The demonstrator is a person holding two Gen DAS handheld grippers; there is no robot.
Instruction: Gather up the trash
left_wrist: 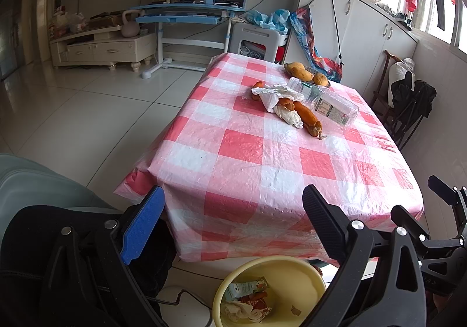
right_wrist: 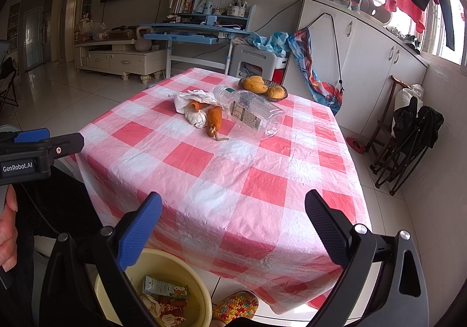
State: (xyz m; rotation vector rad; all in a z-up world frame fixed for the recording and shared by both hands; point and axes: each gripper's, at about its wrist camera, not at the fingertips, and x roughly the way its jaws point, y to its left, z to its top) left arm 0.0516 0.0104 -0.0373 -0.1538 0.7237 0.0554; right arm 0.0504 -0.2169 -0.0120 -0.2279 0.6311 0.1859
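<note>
The left gripper (left_wrist: pixel 233 224) is spread wide and holds nothing; it hangs above the near edge of the table (left_wrist: pixel 248 175). The right gripper (right_wrist: pixel 233 227) is also wide open and empty, at the near corner of the same table. Below both, on the floor, stands a yellow bin (right_wrist: pixel 201 300) with a small carton (right_wrist: pixel 163 287) and crumpled wrappers inside. Farther out, on the checked tablecloth, lie a white plastic bag (right_wrist: pixel 198 99) with carrots (right_wrist: pixel 214 119) partly in it, and just beside them a clear plastic bottle (right_wrist: pixel 251 111) on its side. Behind the bottle a basket holds mangoes (right_wrist: pixel 255 84).
</note>
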